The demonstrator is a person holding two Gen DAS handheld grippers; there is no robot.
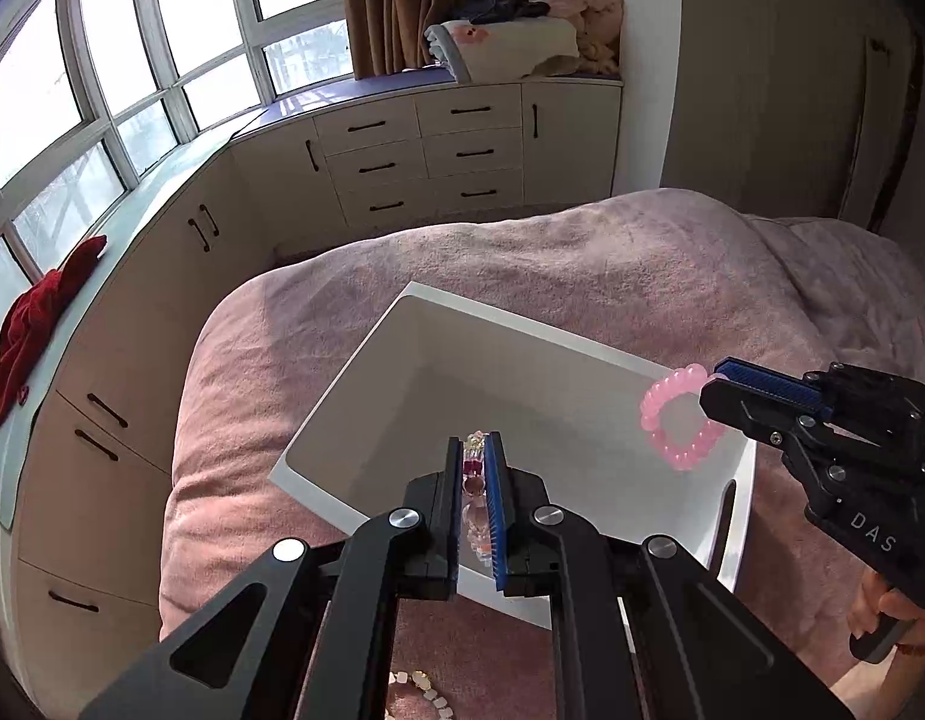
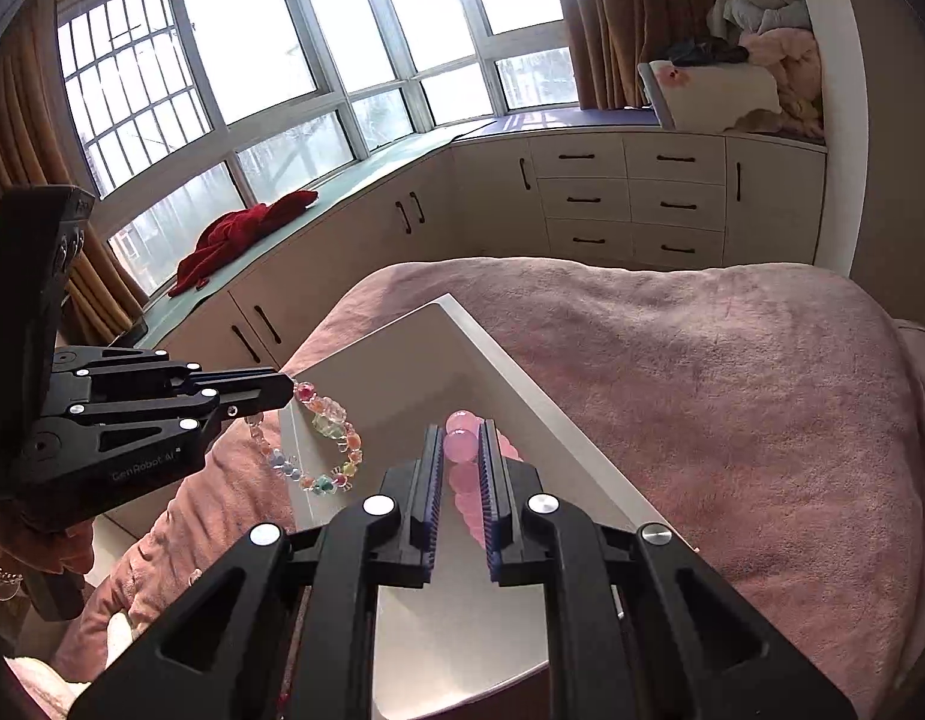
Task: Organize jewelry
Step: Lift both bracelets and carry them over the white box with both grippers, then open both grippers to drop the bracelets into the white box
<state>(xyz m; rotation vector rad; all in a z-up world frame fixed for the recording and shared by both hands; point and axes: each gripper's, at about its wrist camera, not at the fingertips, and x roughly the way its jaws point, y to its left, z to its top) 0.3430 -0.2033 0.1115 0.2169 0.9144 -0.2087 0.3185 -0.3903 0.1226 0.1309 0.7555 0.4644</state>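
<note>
A white open box [image 1: 522, 330] [image 2: 522, 372] rests on the pink bed cover. My left gripper [image 1: 475, 450] [image 2: 285, 390] is shut on a bracelet of clear and multicoloured beads [image 1: 474, 468] [image 2: 330, 450], which hangs over the box's near left edge. My right gripper [image 2: 461, 429] [image 1: 717, 381] is shut on a pink bead bracelet [image 2: 462, 438] [image 1: 672, 420], held above the box's right side. Both bracelets dangle from the fingertips. Another pale bead bracelet [image 1: 423, 690] lies on the cover below my left gripper.
The bed with its pink cover [image 1: 582, 252] fills the middle. Beige cabinets with drawers [image 1: 426, 150] and a window ledge run along the wall behind. A red cloth [image 1: 36, 324] [image 2: 234, 240] lies on the ledge. Bedding is piled at the far right [image 1: 552, 18].
</note>
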